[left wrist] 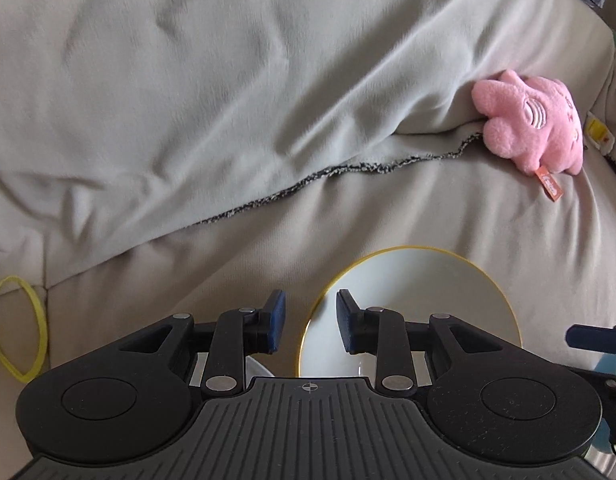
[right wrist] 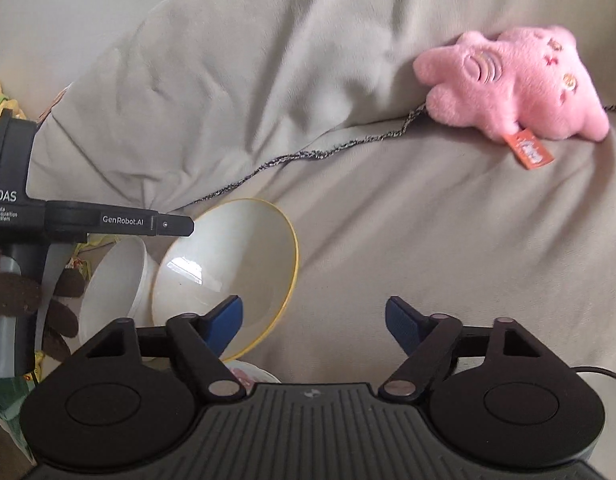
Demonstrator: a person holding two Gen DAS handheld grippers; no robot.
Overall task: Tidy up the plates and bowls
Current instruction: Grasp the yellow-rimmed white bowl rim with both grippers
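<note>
Yellow-rimmed bowl (right wrist: 228,264) tilted, lower left of right wrist view, white bowl (right wrist: 116,284) touching its left side. Left gripper (left wrist: 311,322) jaws apart over rim, no pinch. Right gripper (right wrist: 313,322) spread, empty. Stacking unfinished; bowls still loose on beige cover (right wrist: 427,240).

In the right wrist view, the big bowl (right wrist: 228,272) lies tilted on the sofa (right wrist: 427,260). A small bowl (right wrist: 112,288) sits just beside it at 9 o'clock. The plush toy (right wrist: 515,88) lies well apart at 2 o'clock, against the blanket (right wrist: 228,80).
</note>
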